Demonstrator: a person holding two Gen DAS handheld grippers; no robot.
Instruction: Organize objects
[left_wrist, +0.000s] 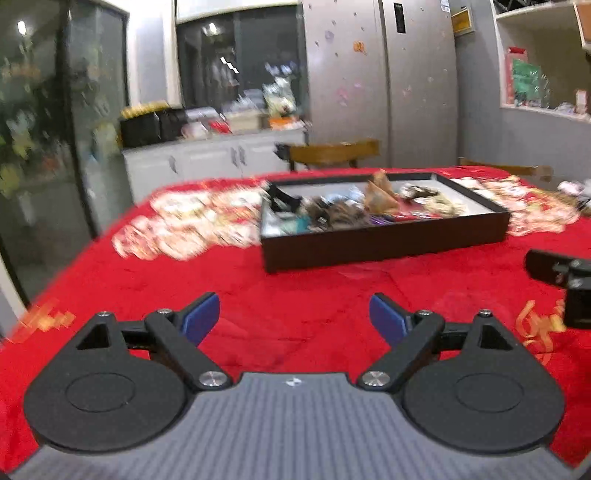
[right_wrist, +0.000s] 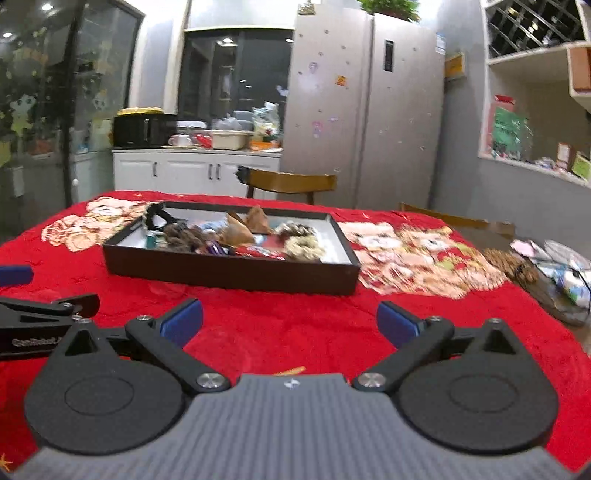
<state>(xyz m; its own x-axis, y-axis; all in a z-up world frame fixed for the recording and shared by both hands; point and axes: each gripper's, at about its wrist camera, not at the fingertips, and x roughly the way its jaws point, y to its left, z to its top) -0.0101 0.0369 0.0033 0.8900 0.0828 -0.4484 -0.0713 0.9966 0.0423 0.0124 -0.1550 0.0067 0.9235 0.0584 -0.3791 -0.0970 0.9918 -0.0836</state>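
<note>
both grippers over the red cloth (left_wrist: 295, 295) on the surface, short of the tray. left gripper (left_wrist: 294, 319) fingers spread, holding nothing. right gripper (right_wrist: 290, 321) fingers spread too, nothing between them. dark tray (right_wrist: 229, 271) sits mid-surface, full of scrunchies and small items. a few loose items (right_wrist: 554, 273) lie near the right edge.

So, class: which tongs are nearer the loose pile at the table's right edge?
Right. The right tongs hover open in front of the tray, with the pile close on their right; the left tongs, also open, sit further left.
</note>
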